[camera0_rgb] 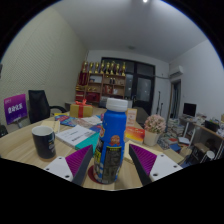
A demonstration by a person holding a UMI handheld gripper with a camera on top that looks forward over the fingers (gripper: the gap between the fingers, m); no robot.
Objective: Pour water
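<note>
A tall bottle (112, 140) with a white cap and a blue and orange label stands upright on the wooden table (22, 160), on a round coaster. My gripper (111, 166) is open, and the bottle's lower part sits between the purple pads (80, 162). The left pad lies close against the label; a gap shows between the right pad and the bottle. A black mug (44, 141) with a white mark stands on the table to the left, beyond the left finger.
Books and papers (76, 133) lie between the mug and the bottle. A snack bag (155, 125) sits behind on the right. Farther back stand a black chair (40, 103), a purple screen (15, 105) and a shelf of bottles (103, 72).
</note>
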